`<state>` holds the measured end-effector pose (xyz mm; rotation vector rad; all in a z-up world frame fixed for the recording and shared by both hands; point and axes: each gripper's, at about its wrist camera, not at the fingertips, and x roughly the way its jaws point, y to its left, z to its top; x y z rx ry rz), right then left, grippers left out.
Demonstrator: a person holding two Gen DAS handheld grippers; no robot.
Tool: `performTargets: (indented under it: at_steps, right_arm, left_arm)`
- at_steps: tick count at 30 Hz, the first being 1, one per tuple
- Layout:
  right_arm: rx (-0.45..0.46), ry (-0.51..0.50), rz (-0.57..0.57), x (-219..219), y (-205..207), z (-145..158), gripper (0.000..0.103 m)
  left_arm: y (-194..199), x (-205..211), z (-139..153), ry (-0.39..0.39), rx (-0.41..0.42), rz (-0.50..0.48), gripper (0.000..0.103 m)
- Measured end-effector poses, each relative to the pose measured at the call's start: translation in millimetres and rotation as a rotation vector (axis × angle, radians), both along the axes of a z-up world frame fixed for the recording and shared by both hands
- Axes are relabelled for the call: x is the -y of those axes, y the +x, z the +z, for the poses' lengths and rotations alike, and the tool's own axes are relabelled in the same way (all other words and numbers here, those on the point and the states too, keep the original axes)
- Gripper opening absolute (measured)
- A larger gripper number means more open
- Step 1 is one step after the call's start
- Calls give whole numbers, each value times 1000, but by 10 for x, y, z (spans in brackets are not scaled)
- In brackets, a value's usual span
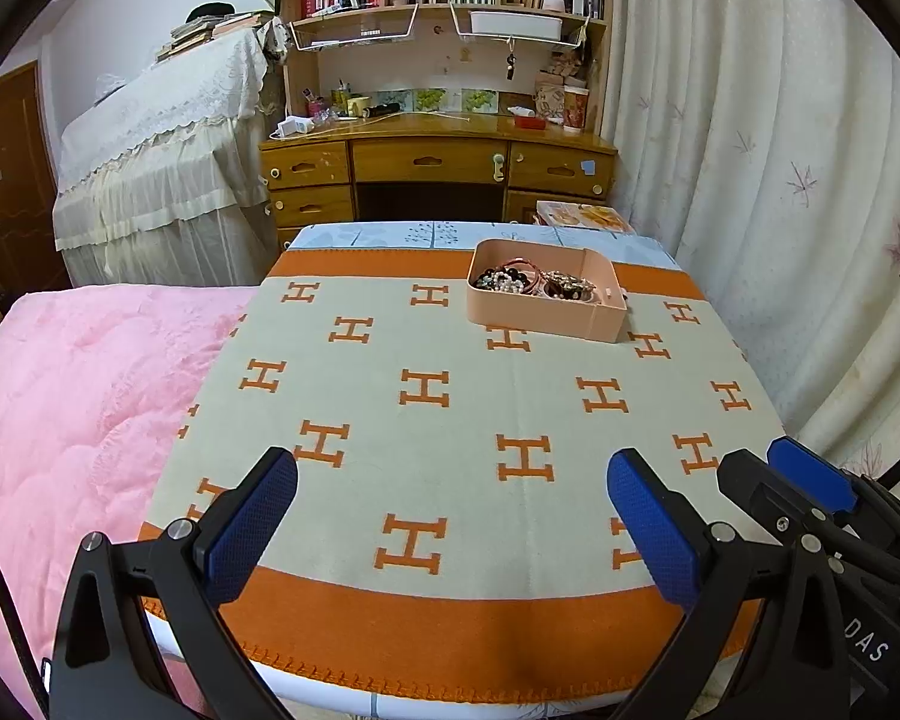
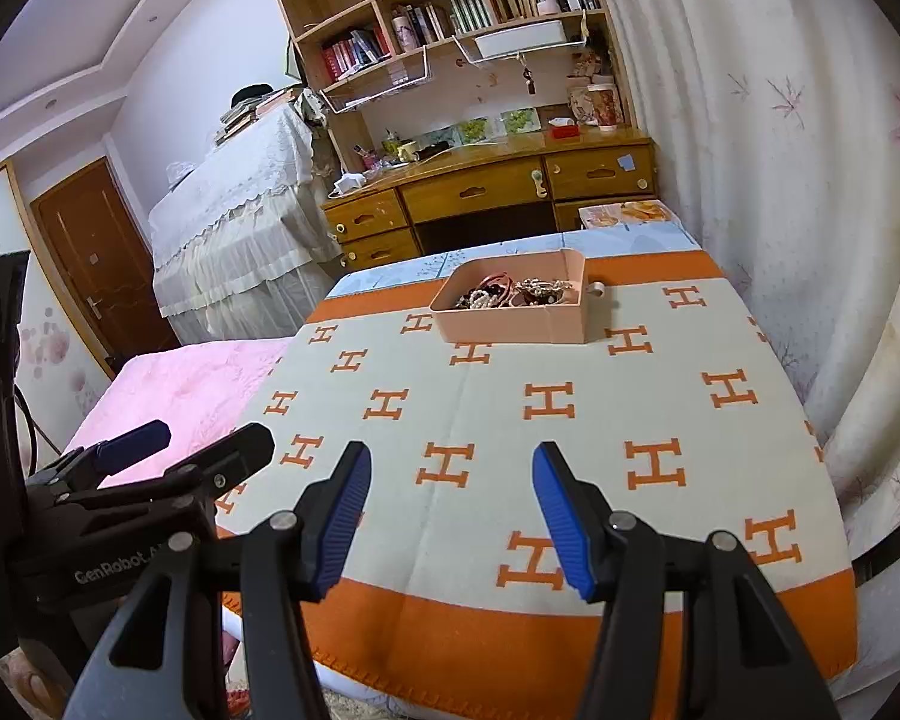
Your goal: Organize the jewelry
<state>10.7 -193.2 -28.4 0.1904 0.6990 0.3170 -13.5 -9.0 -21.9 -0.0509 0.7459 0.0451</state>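
Jewelry (image 1: 531, 282) beyond both spread grippers (image 1: 450, 516)

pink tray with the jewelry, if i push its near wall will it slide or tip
The pink tray looks low and wide, so it would probably slide, not tip. The H-pattern blanket may bunch under it. The loose bracelets inside could shift.

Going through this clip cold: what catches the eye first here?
The orange-and-cream H-patterned blanket fills the table. At its far right sits a pink tray heaped with jewelry. Near the camera, the left gripper and right gripper hover open and empty.
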Motion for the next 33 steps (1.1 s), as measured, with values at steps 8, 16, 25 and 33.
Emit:
performTargets:
  at_steps: [8, 16, 25, 33]
  right_arm:
    - [-7, 9, -7, 8, -28, -39, 57]
    - [-13, 14, -10, 37, -4, -65, 57]
    - [-18, 16, -11, 45, 11, -87, 57]
    - [-27, 20, -13, 35, -9, -149, 57]
  left_arm:
    - [12, 30, -19, 3, -6, -6, 102]
    - [40, 54, -32, 2, -11, -10, 102]
    - [66, 44, -71, 0, -20, -17, 102]
    - [76, 25, -105, -7, -29, -21, 102]
